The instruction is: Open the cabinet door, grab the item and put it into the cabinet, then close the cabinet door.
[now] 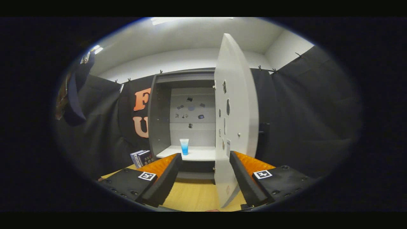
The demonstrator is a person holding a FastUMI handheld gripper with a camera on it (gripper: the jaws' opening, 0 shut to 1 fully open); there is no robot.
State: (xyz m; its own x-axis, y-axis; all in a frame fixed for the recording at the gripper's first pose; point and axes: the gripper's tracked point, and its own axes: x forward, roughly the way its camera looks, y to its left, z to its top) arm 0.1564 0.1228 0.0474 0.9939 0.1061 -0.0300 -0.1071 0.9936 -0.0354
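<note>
While the small translucent blue cup (184,146) stands upright on the white shelf (197,154) inside the grey cabinet (160,117), placement appears complete and the closing step is judged to be in hand. The cup sits near the shelf's front edge, left of centre, well beyond the fingertips.

The white cabinet door (235,108) stands wide open, hinged on the right of the opening, with its edge turned toward the camera. Its lower edge lies between the 2 fingers, closer to the right finger; whether that finger touches it cannot be told.

The gripper (205,173) is spread wide and holds nothing.

Left of the cabinet, a small stack of boxes (142,158) rests on the light wooden tabletop (194,195).

Next move, as a judgement: bring 1 finger against the door's outer face and sweep it leftward until it seats. The cup stands close to the shelf's front edge, so the door may brush it.
</note>
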